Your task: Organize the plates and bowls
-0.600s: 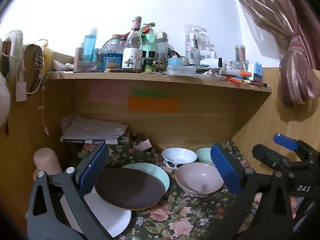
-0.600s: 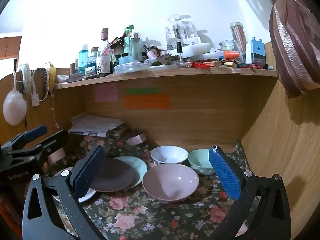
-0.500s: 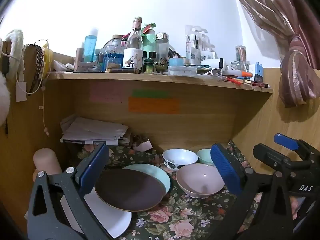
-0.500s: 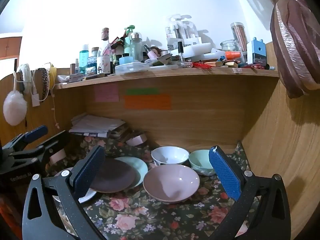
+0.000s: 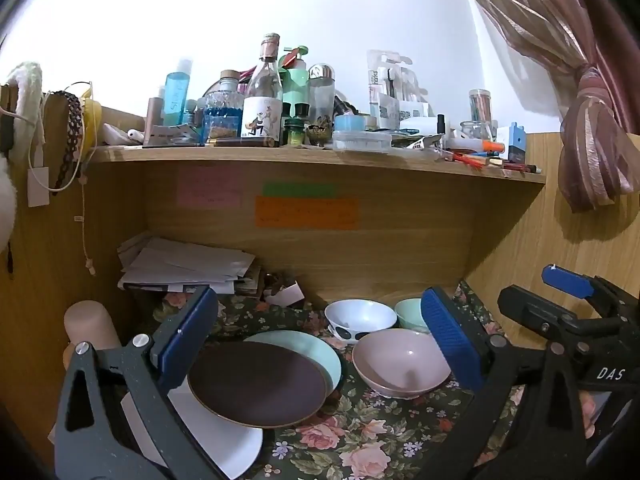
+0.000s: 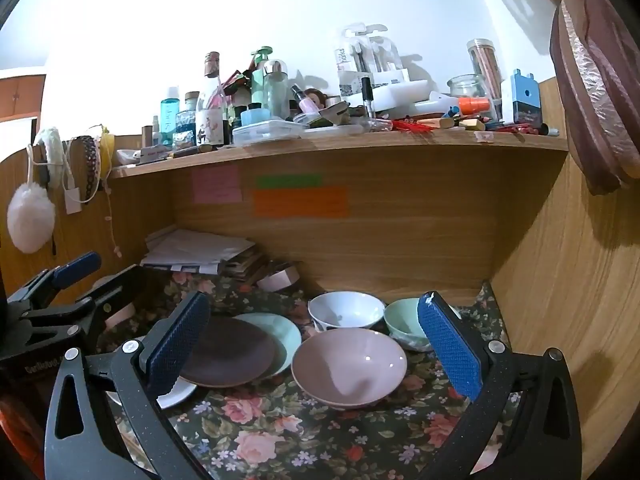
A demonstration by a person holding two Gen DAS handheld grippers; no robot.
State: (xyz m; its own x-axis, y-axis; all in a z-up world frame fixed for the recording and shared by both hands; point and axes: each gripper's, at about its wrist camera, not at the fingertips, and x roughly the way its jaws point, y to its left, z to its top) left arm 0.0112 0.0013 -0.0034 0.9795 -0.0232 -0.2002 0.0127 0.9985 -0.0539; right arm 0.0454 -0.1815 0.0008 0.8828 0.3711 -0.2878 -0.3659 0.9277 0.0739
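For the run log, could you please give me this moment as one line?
left gripper: open, empty | right gripper: open, empty | round dark brown plate: overlapping round pale green plate | wide pink bowl: untouched

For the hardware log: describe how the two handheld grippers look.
Both the left gripper and the right gripper have speckled black plastic arms with triangular cutouts and silver screws. Their fingers carry textured blue pads. White lettering "DAS" marks the right one's body. No cables or sleeves are visible.

My blue textured rubbery finger pads look matt on speckled black plastic arms. The glossy pink ceramic bowl catches light; the dark brown round plate looks duller, on soft flowered cloth under grainy wood-look panels.
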